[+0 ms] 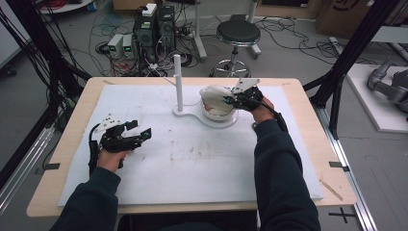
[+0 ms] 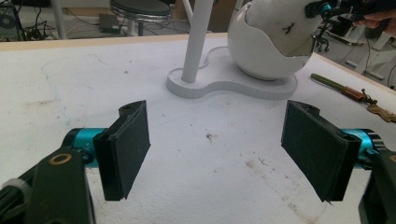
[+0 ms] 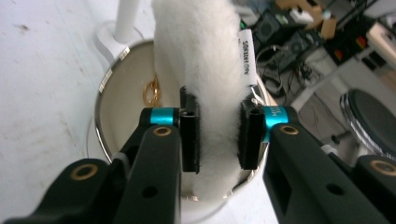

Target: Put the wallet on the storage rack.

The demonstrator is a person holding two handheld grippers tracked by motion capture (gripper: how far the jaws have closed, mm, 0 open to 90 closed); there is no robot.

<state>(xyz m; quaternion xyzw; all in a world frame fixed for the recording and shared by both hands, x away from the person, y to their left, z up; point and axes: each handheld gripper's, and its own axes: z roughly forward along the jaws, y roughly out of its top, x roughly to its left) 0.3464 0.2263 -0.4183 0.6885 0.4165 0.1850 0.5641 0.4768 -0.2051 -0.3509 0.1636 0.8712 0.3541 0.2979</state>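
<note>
While your left gripper (image 1: 137,131) hovers, jaws wide apart, at eight o'clock on the table (image 1: 298,144), your right gripper (image 3: 218,135) clamps the white plush toy (image 3: 205,70) over the white bowl (image 2: 266,60) at one o'clock.

White fluffy plush toy (image 3: 201,70) half inside white egg-shaped bowl (image 2: 268,51), on white stand base (image 2: 224,86).
</note>
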